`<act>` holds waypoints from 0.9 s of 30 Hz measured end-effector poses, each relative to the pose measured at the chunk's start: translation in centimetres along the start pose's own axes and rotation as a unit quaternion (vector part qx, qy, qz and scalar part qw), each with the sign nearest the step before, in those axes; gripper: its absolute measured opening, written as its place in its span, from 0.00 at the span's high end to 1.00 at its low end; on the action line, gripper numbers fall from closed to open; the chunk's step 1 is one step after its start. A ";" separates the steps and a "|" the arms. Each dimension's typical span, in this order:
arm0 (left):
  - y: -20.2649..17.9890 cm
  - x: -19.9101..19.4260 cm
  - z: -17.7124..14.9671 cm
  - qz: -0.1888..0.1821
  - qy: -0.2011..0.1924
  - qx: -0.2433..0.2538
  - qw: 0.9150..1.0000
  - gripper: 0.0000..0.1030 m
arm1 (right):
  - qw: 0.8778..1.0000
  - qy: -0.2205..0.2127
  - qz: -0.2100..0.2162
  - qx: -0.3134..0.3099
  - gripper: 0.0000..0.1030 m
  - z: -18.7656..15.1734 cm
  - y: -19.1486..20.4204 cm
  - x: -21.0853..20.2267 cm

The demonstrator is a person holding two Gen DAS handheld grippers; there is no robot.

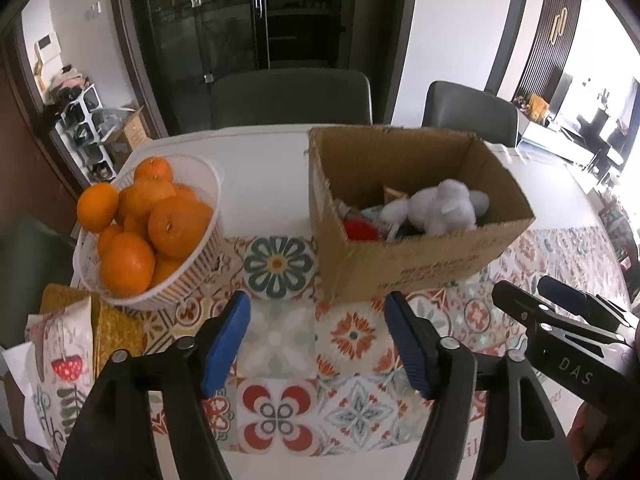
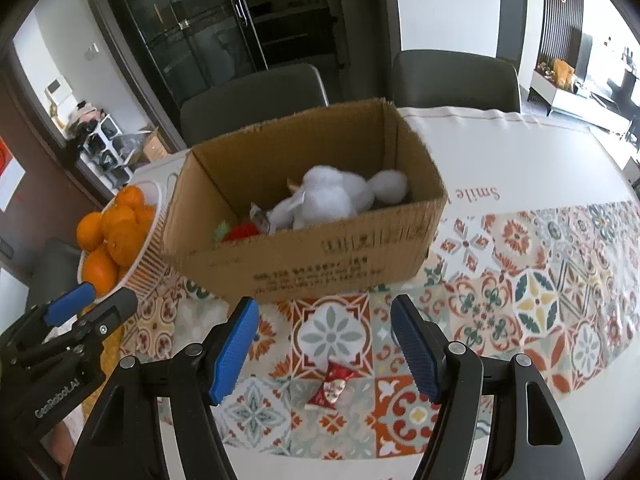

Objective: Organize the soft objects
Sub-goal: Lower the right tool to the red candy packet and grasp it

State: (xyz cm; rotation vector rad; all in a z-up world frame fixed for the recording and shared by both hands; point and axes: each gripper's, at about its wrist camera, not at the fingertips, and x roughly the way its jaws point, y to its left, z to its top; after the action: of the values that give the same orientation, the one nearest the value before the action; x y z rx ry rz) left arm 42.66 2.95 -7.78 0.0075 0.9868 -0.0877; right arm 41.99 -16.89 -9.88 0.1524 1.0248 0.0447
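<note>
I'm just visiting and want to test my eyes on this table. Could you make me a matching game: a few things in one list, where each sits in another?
Things:
1. white plush toy
2. round oranges
3. small red foil packet
4. brown cardboard box

Places:
A. piled in the white ribbed basket
B. lying loose on the patterned tablecloth, nearer the camera than the box
C. inside the box
D. standing on the table beside the basket

Pairs: 1-C, 2-A, 3-B, 4-D
</note>
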 end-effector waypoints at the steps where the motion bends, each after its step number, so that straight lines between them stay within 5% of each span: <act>1: 0.1 0.1 -0.3 0.001 0.002 0.002 1.000 0.28 | 1.000 0.002 -0.002 0.001 0.32 -0.3 0.1 0.1; 11: 0.7 1.8 -2.9 0.021 0.026 0.023 0.999 0.17 | 0.999 0.044 -0.003 0.020 0.32 -3.3 0.2 2.6; 27: 0.9 6.1 -5.3 0.024 0.086 0.025 0.996 0.17 | 0.987 0.134 0.023 0.082 0.33 -6.4 -1.2 8.3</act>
State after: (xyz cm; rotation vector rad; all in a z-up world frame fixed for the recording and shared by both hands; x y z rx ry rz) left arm 41.67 3.71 -15.81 0.0851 1.1562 -0.0679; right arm 40.79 -16.55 -20.32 0.3275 1.2930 0.0229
